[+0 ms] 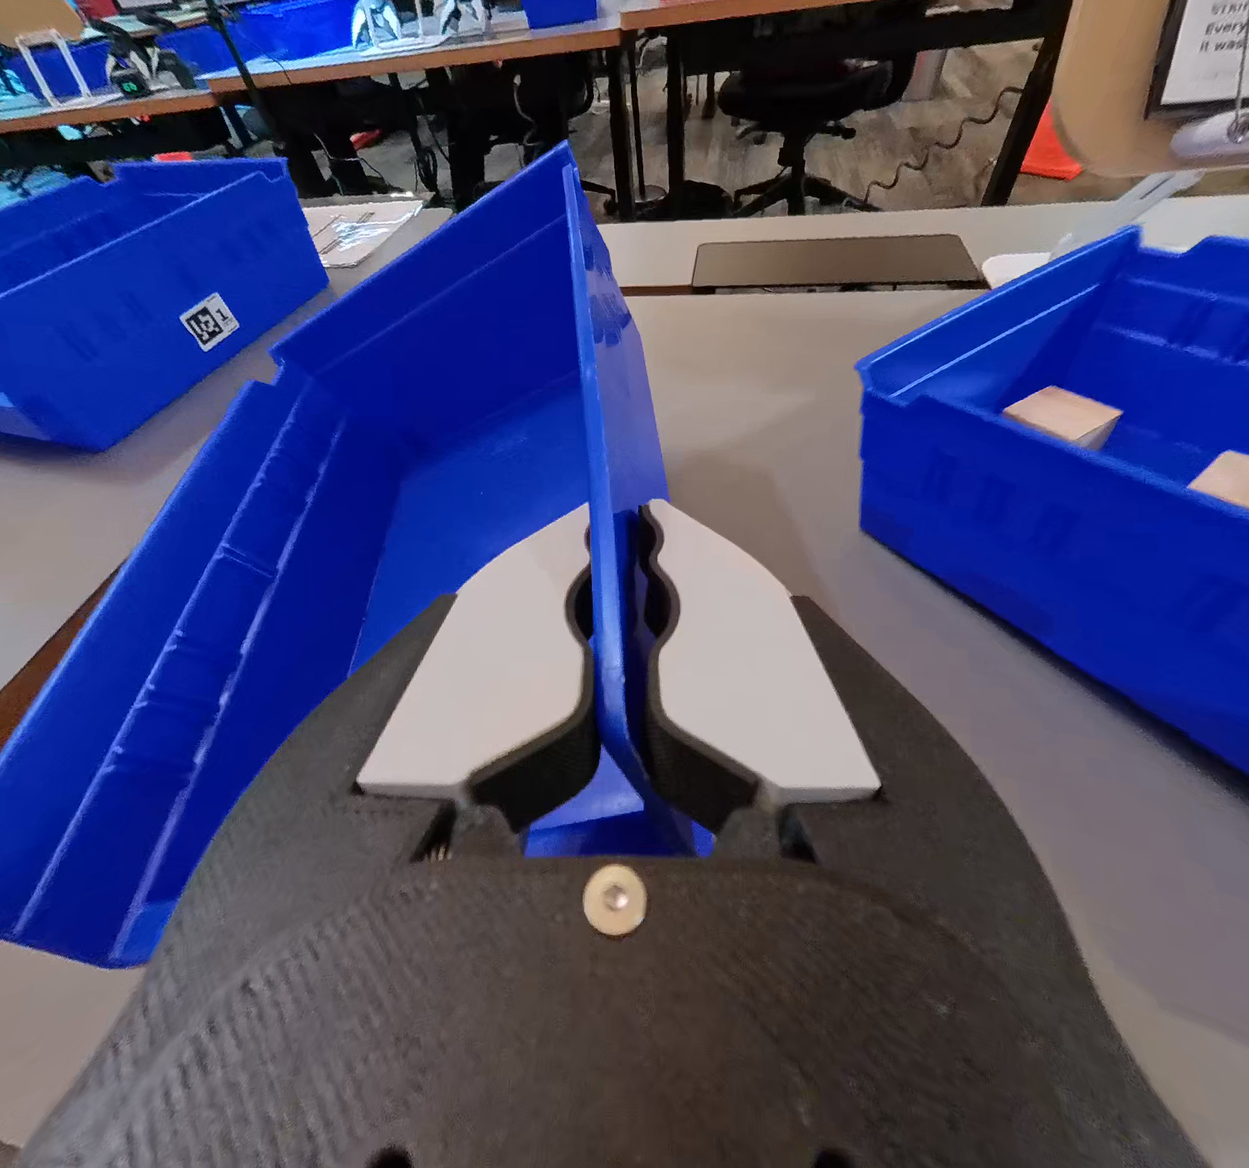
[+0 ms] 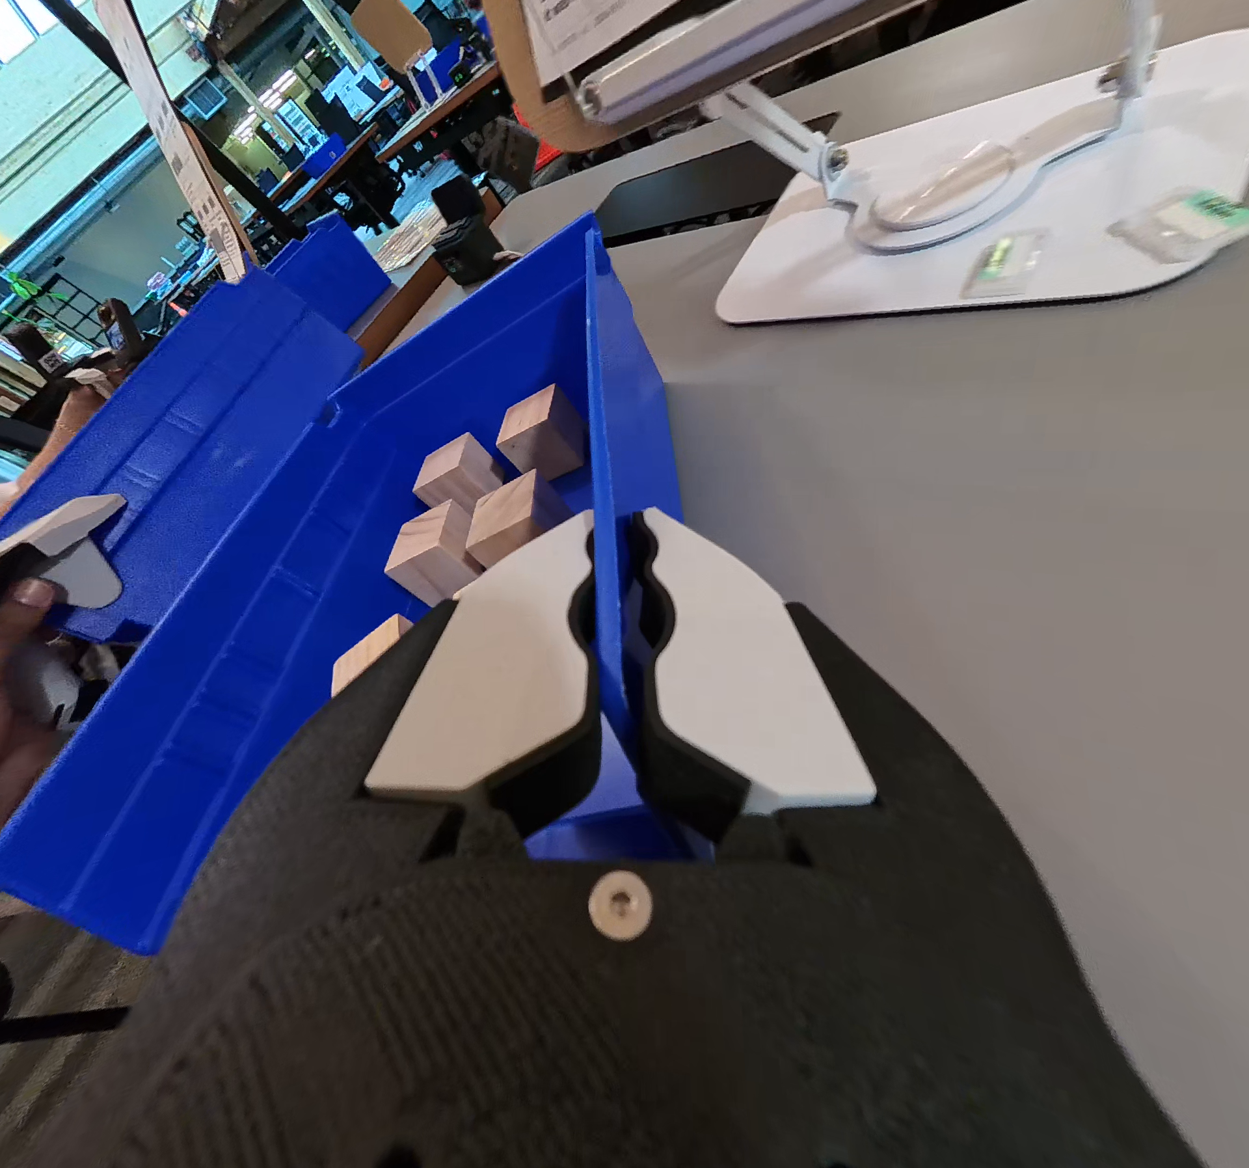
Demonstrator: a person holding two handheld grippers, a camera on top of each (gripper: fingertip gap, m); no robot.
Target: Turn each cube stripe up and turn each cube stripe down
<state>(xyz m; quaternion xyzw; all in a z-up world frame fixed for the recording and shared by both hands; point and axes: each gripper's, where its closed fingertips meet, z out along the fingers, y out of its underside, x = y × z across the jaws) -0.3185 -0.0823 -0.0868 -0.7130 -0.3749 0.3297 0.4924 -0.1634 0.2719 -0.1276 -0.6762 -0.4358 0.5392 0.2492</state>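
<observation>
Grey table (image 1: 777,392), workshop behind — left gripper (image 1: 616,527) clamps empty bin's wall (image 1: 588,392); right gripper (image 2: 616,530) clamps bin (image 2: 236,595) holding cubes (image 2: 466,527). Setup step; next — release, pick cube.

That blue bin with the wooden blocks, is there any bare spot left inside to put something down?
Yes. In the blue plastic bin gripped by the right gripper, the pale wooden cubes crowd against the gripped wall. The floor strip along the opposite wall looks bare. Outside it, grey tabletop lies open up to the white stand base. The left gripper's bin shows nothing inside.
</observation>
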